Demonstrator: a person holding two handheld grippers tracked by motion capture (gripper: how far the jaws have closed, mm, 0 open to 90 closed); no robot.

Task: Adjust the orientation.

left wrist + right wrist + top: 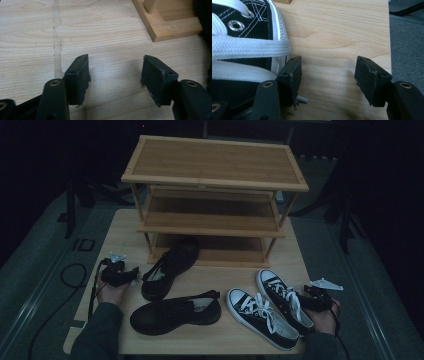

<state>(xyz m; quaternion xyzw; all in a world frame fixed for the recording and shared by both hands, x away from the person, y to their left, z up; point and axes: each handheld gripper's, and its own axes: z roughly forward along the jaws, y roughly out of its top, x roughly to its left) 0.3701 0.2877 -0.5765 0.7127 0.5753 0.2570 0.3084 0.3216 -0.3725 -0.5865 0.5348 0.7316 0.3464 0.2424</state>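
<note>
Closest to the person, two hands rest at the front edge of the table (125, 227), one on each side. The left gripper (131, 274) sits at the left. Its jaws stand wide apart with nothing between them, just bare wood below. The right gripper (309, 296) sits at the right. Its jaws are wide apart too and hold nothing. It lies just beside the right sneaker (283, 296), so close that the white lace (249, 47) and rubber edge of the shoe touch or nearly touch its left jaw. My guess is that this hand is getting ready to pick that shoe up.

Between the hands lie four shoes. At the front is a black shoe (176, 314), lying sideways with its toe to the left. Next to it is the left sneaker (261, 317), black with white laces and a white toe. The two sneakers lie side by side, toes pointing away and to the left.

A bit farther back is the other black shoe (170, 266). Its toe points at the rack and almost reaches the bottom shelf.

At the back stands the wooden rack (215, 180). It has three shelves, and as far as the dim light shows, all are bare. The shoes look set out in front of it so they can go on the shelves. None is there yet.
</note>
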